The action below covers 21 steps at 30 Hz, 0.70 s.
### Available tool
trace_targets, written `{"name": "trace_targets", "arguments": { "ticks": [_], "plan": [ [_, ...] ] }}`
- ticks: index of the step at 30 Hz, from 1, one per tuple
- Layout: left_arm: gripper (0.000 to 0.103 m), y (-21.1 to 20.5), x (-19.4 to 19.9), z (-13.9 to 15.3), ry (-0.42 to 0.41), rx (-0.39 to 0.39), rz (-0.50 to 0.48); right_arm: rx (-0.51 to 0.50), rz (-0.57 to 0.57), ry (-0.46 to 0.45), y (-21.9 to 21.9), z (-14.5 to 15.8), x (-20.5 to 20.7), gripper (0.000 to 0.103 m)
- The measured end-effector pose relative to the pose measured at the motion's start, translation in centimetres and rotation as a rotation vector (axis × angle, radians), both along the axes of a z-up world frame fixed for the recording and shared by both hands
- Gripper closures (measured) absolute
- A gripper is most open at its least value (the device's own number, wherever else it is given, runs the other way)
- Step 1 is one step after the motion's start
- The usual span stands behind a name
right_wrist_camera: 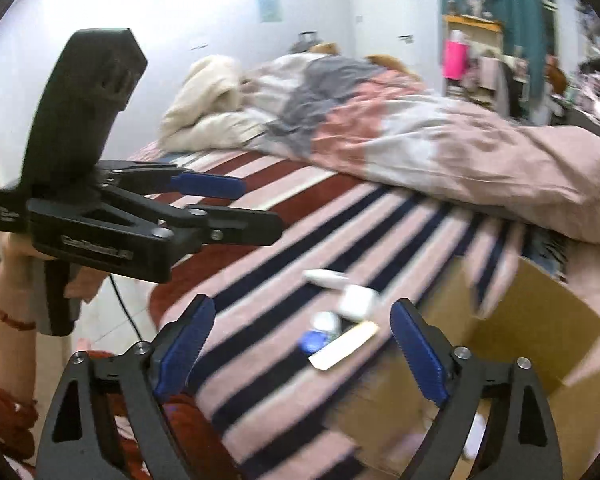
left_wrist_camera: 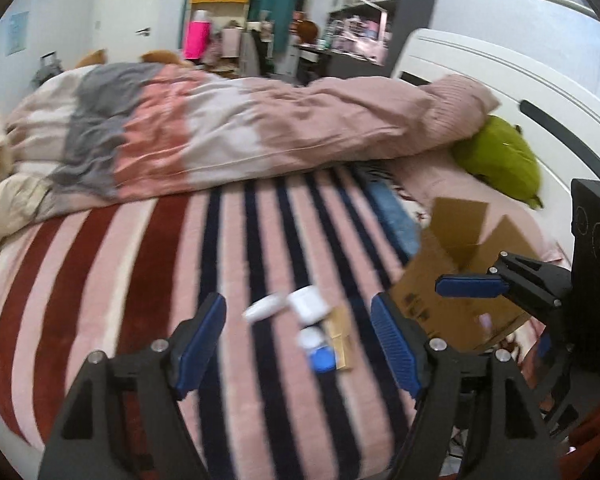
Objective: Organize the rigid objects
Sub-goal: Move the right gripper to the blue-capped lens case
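Both units are hovering over the bed, nothing gripped. Left hand-held gripper [left_wrist_camera: 298, 338] is sitting wide open, empty, jaws framing the small pile on the striped blanket [left_wrist_camera: 148, 264], probably lining up a pick. Right hand-held gripper [right_wrist_camera: 302, 354] is also wide open and empty, pointing at the same pile from the other side.

Pile is lying mid-blanket, near the bed edge: white tube [left_wrist_camera: 264, 307], white jar [left_wrist_camera: 309, 300], blue-capped container [left_wrist_camera: 318, 350], tan flat box [left_wrist_camera: 340, 338], all touching or just beside each other. Blur is hiding labels.

Open cardboard box [left_wrist_camera: 456, 280] is sitting just beside the pile with flaps up, likely the drop target. Contents are unclear.
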<state>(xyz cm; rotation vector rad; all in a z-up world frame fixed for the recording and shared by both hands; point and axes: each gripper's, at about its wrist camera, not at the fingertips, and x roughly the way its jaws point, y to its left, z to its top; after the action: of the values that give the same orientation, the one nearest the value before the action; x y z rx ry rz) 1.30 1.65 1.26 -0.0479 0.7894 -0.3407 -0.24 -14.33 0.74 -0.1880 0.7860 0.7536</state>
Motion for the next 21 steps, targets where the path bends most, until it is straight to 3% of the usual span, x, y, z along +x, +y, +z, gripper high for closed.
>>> {"name": "trace_targets", "arguments": {
  "ticks": [5, 13, 18, 21],
  "plan": [
    [0.031, 3.9, -0.7, -3.0, 0.008, 0.004, 0.054, -0.046, 0.029, 0.082, 5.1, -3.5, 0.8, 0.014],
    [0.031, 7.5, -0.9, -7.7, 0.038, -0.019, 0.079, -0.100, -0.061, 0.261, 7.6, -11.0, 4.9, 0.014],
    [0.031, 9.0, -0.5, -9.8, 0.065, -0.054, 0.088, -0.215, -0.155, 0.178, 7.8, -13.2, 6.4, 0.015],
    [0.031, 9.6, -0.3, -10.4, 0.069, -0.078, 0.097, -0.239, -0.161, 0.206, 7.8, -14.0, 7.4, 0.029]
  ]
}}
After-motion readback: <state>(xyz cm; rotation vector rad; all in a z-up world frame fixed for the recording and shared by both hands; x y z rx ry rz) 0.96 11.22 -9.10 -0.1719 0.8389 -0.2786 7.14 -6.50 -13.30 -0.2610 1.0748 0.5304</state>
